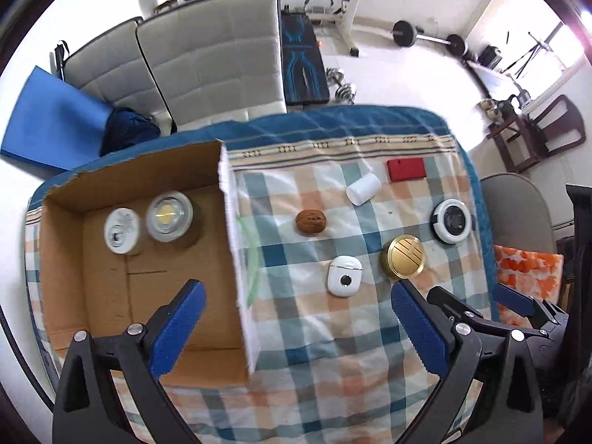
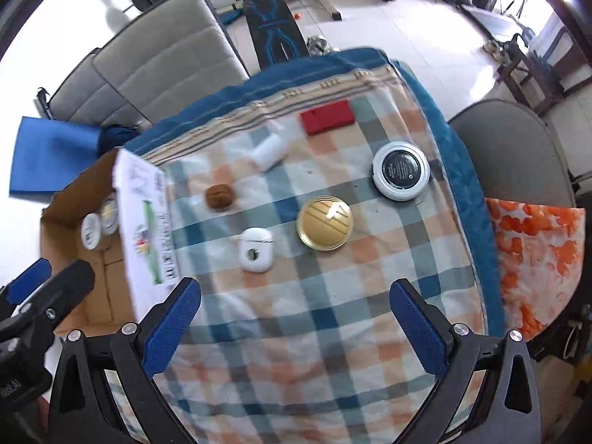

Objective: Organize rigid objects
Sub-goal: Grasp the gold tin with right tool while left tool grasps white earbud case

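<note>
An open cardboard box (image 1: 66, 255) (image 2: 74, 203) stands at the table's left and holds a white disc (image 1: 122, 230) and a clear round jar (image 1: 169, 215). On the checked cloth lie a walnut (image 1: 311, 222) (image 2: 220, 195), a white earbud case (image 1: 344, 275) (image 2: 256, 249), a gold round lid (image 1: 403, 256) (image 2: 325, 222), a black-and-white round case (image 1: 452, 221) (image 2: 401, 170), a white cylinder (image 1: 363, 188) (image 2: 271, 152) and a red block (image 1: 406, 169) (image 2: 327, 117). My left gripper (image 1: 296, 329) is open and empty above the box's right wall. My right gripper (image 2: 296, 327) is open and empty above the cloth, near the earbud case.
The checked cloth (image 1: 333, 333) lies over a blue cover on the table. A grey couch (image 1: 207, 59) and a blue mat (image 1: 48, 118) lie beyond it. A chair with an orange cushion (image 2: 536, 251) stands at the right. Weights lie on the floor behind.
</note>
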